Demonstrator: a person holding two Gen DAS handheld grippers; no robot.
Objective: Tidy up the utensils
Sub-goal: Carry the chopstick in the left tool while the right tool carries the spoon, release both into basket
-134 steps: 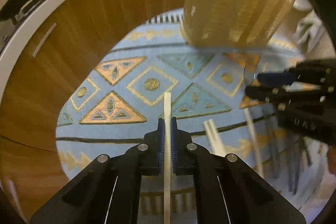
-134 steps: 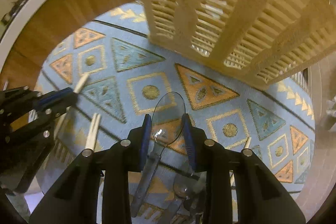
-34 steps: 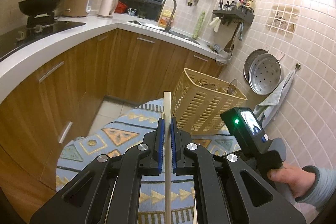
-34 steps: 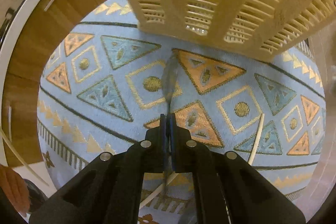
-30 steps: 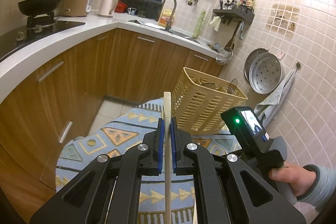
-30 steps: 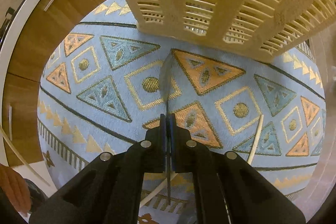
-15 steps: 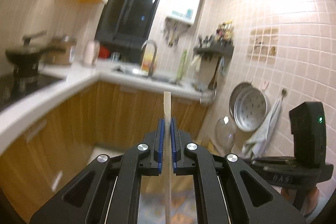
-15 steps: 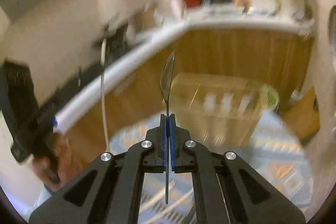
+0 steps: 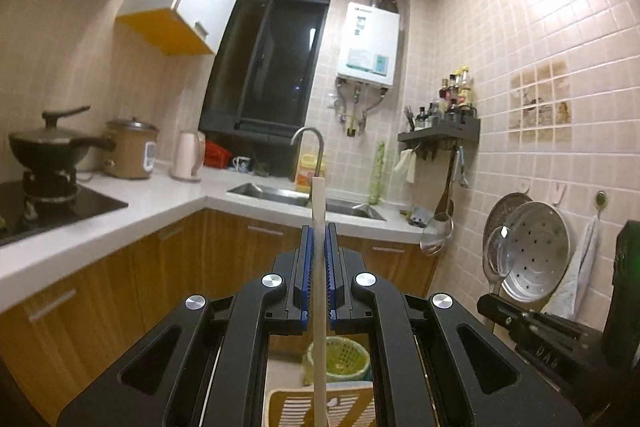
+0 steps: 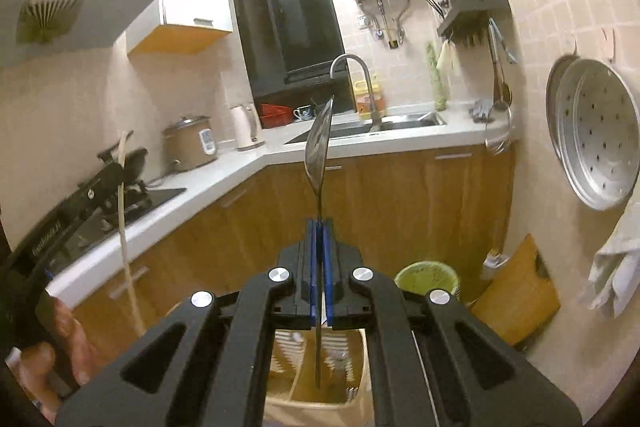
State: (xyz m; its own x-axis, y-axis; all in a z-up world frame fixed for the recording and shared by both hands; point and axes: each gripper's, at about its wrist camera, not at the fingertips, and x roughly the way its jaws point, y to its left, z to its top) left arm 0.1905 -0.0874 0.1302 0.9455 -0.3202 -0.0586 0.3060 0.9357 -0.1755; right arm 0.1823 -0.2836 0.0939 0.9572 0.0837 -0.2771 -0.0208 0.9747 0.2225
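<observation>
My left gripper (image 9: 319, 231) is shut on a pale chopstick (image 9: 319, 203) that stands upright between the blue pads, its lower end over the cream slotted basket (image 9: 288, 407). My right gripper (image 10: 319, 227) is shut on a metal spoon (image 10: 319, 147), bowl up, handle end hanging down into the basket (image 10: 344, 359). In the left wrist view the right gripper's body (image 9: 552, 339) and the spoon's bowl (image 9: 498, 255) show at the right. In the right wrist view the left gripper's body (image 10: 92, 191) and the chopstick (image 10: 124, 211) show at the left.
Wooden cabinets (image 9: 120, 291) under a white L-shaped counter (image 9: 132, 203) with a sink (image 9: 304, 195), stove and wok (image 9: 48, 151). A green bin (image 10: 426, 279) and a wooden board (image 10: 516, 303) stand on the floor. Steamer trays (image 10: 596, 131) hang on the tiled wall.
Both grippers have tilted up from the rug to face the kitchen, each still shut on its utensil. The basket now lies below both of them.
</observation>
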